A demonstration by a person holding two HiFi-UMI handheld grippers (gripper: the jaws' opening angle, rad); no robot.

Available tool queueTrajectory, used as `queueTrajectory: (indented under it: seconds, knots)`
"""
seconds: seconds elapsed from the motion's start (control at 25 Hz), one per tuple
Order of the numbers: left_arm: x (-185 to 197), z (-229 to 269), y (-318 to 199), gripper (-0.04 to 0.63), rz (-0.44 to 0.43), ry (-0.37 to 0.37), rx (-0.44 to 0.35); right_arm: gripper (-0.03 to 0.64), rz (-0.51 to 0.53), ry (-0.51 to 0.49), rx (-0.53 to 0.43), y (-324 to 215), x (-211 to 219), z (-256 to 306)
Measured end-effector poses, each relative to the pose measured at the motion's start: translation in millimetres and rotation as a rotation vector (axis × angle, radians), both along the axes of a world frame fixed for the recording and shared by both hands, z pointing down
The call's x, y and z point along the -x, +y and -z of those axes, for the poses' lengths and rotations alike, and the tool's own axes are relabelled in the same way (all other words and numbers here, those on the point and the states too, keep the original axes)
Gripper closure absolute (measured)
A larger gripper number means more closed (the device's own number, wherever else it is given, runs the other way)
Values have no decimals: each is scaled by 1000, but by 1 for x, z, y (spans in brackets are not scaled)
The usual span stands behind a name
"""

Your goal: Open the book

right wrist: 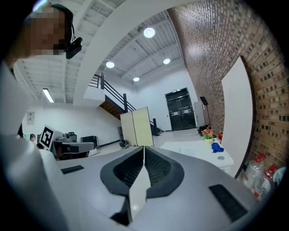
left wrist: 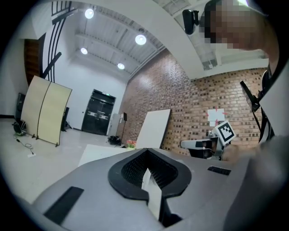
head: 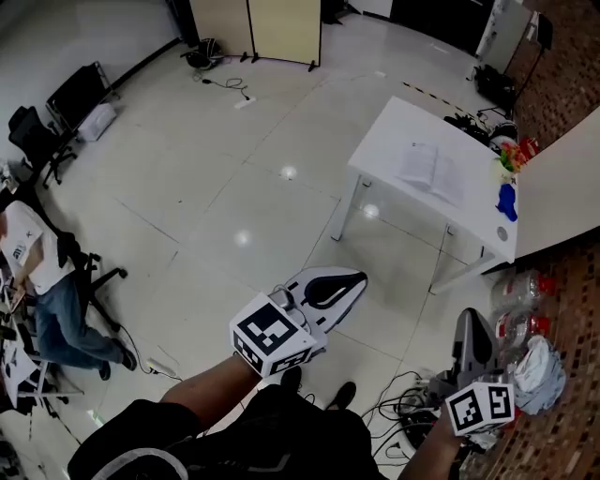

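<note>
The book [head: 429, 172] is a pale, flat thing lying on the white table [head: 394, 131] at the upper right of the head view, well away from both grippers. My left gripper [head: 359, 276] is held out over the floor, pointing toward the table, jaws shut and empty [left wrist: 146, 150]. My right gripper [head: 472, 323] hangs low at the right, jaws pressed together with nothing between them [right wrist: 144, 148]. The table [right wrist: 198, 149] shows ahead in the right gripper view; the book itself is too small to make out there.
Flowers [head: 511, 155] and a blue object [head: 507, 201] sit at the table's right end. A white board [head: 562, 187] leans behind it. Plastic bottles [head: 525, 319] and cables lie by my right side. A folding screen [head: 281, 28] stands far off; a person [head: 37, 281] sits at left.
</note>
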State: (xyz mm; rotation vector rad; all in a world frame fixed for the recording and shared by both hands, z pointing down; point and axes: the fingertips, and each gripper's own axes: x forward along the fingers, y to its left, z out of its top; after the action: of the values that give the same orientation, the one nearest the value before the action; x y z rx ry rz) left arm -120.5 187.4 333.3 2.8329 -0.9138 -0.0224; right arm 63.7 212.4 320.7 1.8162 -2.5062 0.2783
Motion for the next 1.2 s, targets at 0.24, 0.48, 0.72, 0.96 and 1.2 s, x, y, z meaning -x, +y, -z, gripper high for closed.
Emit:
queueTrajectory:
  seconds: [0.24, 0.48, 0.72, 0.96, 1.2]
  knots:
    - [-15, 10, 54, 592, -13, 28, -14, 612, -39, 13, -42, 64, -20, 13]
    - [-49, 18, 115, 592, 24, -29, -25, 612, -16, -2, -70, 129, -55, 18]
    - [-72, 9, 174, 592, 68, -46, -6, 612, 17, -1, -73, 172, -84, -2]
    - [-55, 12, 193, 594, 58, -63, -17, 614, -10, 35, -100, 186, -70, 12]
    - [-27, 21, 203, 593, 63, -40, -33, 614, -3, 19, -104, 205, -34, 19]
